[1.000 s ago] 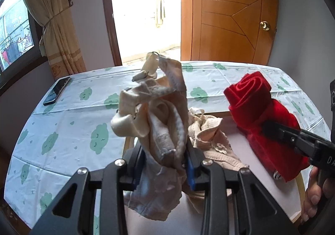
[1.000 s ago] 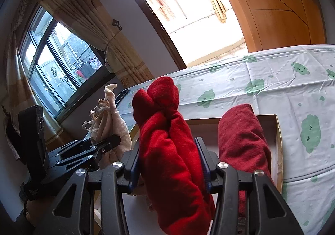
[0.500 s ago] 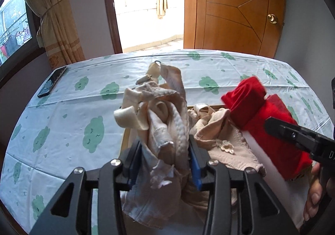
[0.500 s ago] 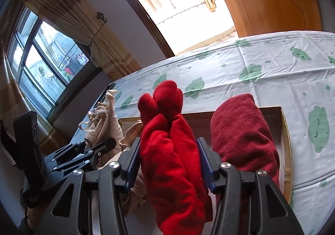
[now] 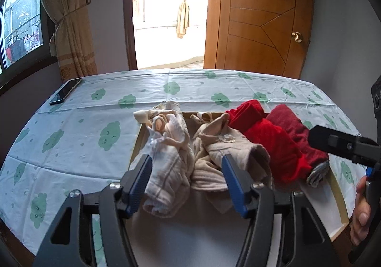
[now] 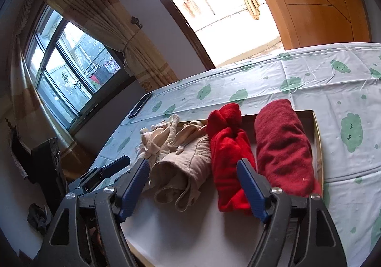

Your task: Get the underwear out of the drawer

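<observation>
- Left wrist view: my left gripper (image 5: 187,177) has just been opening, jaws apart around the cream bundle (image 5: 170,148)
- Right wrist view: my right gripper (image 6: 193,186) has just been opening too, jaws apart; bright red roll (image 6: 226,148) lies in the drawer (image 6: 318,143)

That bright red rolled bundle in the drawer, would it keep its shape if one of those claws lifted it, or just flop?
The bright red bundle looks like soft fleecy cloth, so it would probably sag and partly unroll. It seems light for its bulk. Its fuzzy surface should grip the right gripper pads rather than slip.
</observation>
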{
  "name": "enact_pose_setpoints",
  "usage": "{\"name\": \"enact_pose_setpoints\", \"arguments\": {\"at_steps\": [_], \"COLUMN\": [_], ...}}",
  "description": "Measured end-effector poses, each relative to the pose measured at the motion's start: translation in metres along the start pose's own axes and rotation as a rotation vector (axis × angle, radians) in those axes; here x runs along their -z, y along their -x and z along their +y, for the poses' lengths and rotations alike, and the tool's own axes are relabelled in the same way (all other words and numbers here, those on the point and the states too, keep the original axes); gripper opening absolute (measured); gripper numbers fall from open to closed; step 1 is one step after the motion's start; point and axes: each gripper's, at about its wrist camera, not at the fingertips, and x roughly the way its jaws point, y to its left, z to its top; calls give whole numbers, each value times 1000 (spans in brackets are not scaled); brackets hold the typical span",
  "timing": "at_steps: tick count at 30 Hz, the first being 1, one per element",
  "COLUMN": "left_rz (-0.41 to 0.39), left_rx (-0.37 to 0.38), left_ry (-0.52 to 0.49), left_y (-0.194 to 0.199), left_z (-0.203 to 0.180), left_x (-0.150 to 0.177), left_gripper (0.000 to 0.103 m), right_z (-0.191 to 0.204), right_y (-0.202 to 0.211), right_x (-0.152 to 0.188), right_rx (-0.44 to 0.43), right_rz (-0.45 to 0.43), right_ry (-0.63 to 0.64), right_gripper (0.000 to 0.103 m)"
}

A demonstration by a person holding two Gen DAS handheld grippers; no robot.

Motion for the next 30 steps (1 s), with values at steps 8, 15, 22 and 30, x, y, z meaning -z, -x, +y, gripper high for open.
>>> {"name": "enact_pose_setpoints", "arguments": {"at_steps": [8,15,22,30], "left_rz": [-68,-92,-159,-130], "left_rx": [69,117,109,99], "left_ry": [50,58,100,80], "left_y": [53,87,121,130], "left_z": [-5,-13,-26,-54], "left_x": [41,89,133,172], "left_gripper": [67,68,74,76], "right_z": [19,18,13,13], "right_y": [47,95,135,156], "right_x": [38,80,119,169], "right_rx": [-109,-165,-223,-120], "right_rz": [36,54,43,41], "right_ry": [91,151,152,297], "right_gripper": [79,79,80,82]}}
